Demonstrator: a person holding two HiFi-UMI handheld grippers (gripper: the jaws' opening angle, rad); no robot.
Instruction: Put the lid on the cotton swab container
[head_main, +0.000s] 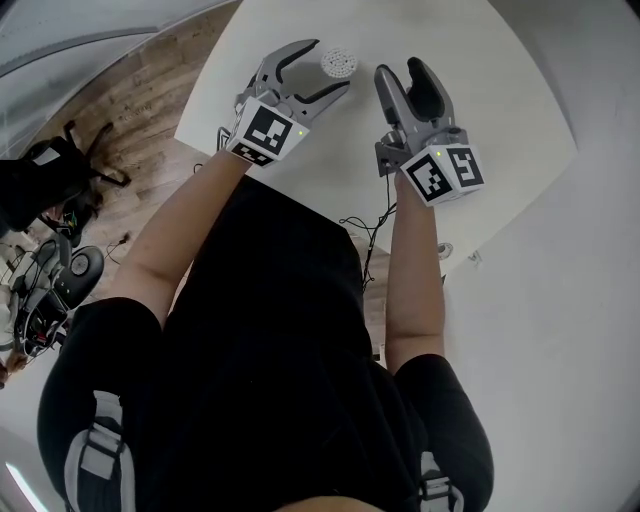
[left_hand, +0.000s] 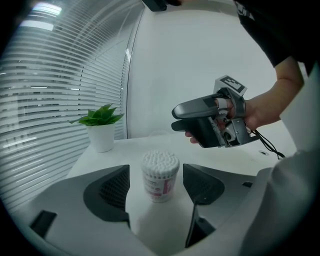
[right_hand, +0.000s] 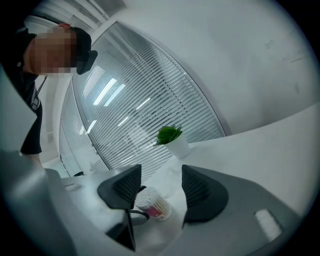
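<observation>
Head view: cylindrical cotton swab container (head_main: 338, 64), bumpy white top, on smooth white table (head_main: 480, 70), between left gripper (head_main: 328, 68) fingers. Left gripper view: mesh-textured pads apart, container centred, untouched. Right gripper view: right gripper (right_hand: 160, 185) open, empty, container at 7 o'clock.

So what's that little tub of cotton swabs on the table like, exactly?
The tub is a small round container of what looks like clear plastic, standing upright on the white table. It is packed full of cotton swabs, whose white tips form a domed top. A pink and white label wraps the lower part. It has no lid on. Only the table touches it: the left gripper has its jaws apart on either side, with gaps to the tub.
</observation>
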